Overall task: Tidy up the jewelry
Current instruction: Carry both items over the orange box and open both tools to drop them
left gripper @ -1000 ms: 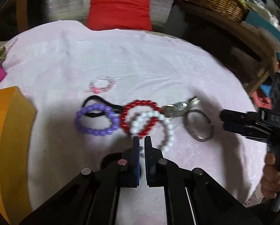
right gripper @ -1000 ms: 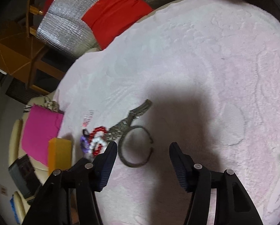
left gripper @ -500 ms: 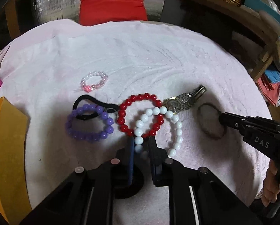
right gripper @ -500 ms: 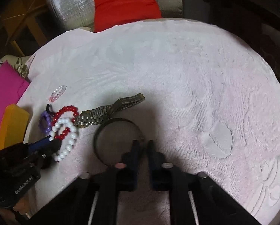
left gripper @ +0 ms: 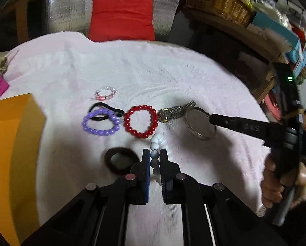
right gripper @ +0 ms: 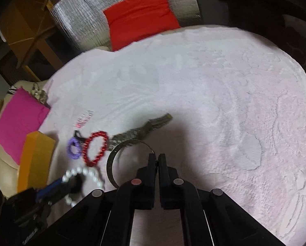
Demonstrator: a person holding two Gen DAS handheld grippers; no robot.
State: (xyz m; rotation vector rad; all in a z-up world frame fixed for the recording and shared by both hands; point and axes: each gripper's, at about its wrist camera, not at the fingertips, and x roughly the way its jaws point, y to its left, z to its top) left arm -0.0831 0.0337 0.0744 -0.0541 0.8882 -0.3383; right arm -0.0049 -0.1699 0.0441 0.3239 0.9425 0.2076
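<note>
Left tool (left gripper: 154,155) is pinched on the white bead bracelet (left gripper: 156,143), the strand bunched up between its fingers and hanging just this side of the red bead bracelet (left gripper: 141,121). Those beads look light and smooth, strung loosely, so I'd judge the loop floppy and apt to slide through the grip; a bite across two beads seems safest.

Right tool (right gripper: 157,160) is closed on the rim of the metal bangle (right gripper: 111,160), which sits just right of the red bracelet, touching the watch band (left gripper: 173,111). The bangle looks stiff, thin and slick, so an edge grip could twist.

Left of the red bracelet lie the purple bead bracelet (left gripper: 100,122) and a black hair tie (left gripper: 103,106), on the pink table cover (left gripper: 173,71). Raised letters on the right tool's finger read roughly "DAS", mirrored and blurred. No other writing is legible.
</note>
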